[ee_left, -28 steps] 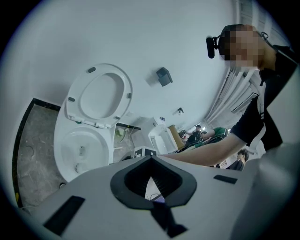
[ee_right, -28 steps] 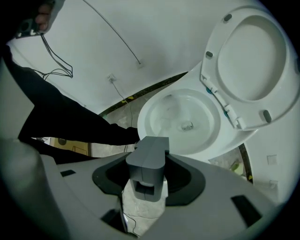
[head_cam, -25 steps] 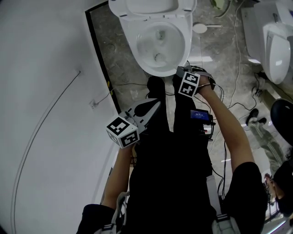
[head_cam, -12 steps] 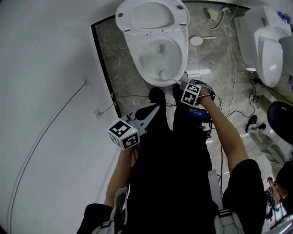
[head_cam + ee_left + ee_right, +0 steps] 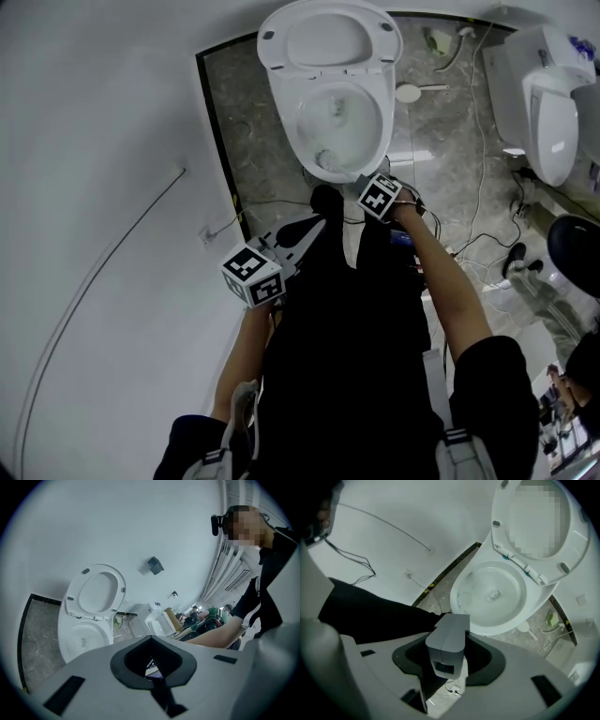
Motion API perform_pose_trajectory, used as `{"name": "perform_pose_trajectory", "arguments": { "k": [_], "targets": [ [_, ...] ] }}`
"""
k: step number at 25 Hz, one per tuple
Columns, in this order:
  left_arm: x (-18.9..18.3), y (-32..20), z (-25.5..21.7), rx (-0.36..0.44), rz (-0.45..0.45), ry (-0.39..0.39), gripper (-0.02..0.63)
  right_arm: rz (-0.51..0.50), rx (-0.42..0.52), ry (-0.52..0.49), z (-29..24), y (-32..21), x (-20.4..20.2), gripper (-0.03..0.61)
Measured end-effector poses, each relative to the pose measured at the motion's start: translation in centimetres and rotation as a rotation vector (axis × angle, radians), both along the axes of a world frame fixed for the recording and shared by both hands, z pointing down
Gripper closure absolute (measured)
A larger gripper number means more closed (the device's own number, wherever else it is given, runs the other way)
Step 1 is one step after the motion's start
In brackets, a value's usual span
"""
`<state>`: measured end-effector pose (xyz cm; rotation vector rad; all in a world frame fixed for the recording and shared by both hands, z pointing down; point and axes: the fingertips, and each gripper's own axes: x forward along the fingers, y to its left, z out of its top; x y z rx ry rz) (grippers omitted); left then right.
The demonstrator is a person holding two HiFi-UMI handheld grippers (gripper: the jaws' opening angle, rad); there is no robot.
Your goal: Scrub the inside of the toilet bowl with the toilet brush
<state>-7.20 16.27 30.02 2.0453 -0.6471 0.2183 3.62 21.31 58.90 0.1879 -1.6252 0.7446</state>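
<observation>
The white toilet (image 5: pixel 281 70) stands open at the top of the head view, its seat and lid (image 5: pixel 328 37) raised. My right gripper (image 5: pixel 367 184) hangs over the bowl's near rim, shut on the grey handle (image 5: pixel 446 641) of the toilet brush. The whitish brush head (image 5: pixel 324 159) lies inside the bowl (image 5: pixel 497 597) against its near-left wall. My left gripper (image 5: pixel 309 228) hangs beside the person's left leg, away from the toilet, shut with nothing in it. In the left gripper view the toilet (image 5: pixel 77 637) shows at lower left.
A second toilet (image 5: pixel 553 112) stands at the right. Cables (image 5: pixel 483 141) trail over the marbled floor, and a small white round object (image 5: pixel 408 93) lies right of the toilet. A white wall (image 5: pixel 94 187) with a black strip (image 5: pixel 217 141) runs along the left. The person's legs (image 5: pixel 347 309) stand before the bowl.
The right gripper has drawn the brush head from the bowl's middle toward its near-left wall. The head view has shifted slightly. The left gripper has stayed put.
</observation>
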Motion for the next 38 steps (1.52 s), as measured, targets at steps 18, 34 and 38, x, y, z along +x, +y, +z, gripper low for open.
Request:
{"name": "perform_pose_trajectory", "arguments": {
  "k": [18,34,38],
  "targets": [
    [-7.9,0.0,-3.9,0.111,-0.069,0.008,0.604,0.642,-0.063,-0.096,-1.5,-4.8,-3.1,0.371],
    [-7.6,-2.3,-8.7,0.228,-0.137,0.069,0.604,0.882,-0.015,-0.436,-15.2,-9.0,1.2,0.370],
    [-6.1,-3.2,-9.9,0.262,-0.131,0.083,0.604,0.968,-0.012,-0.545,-20.0,-9.7,2.4,0.370]
  ]
}}
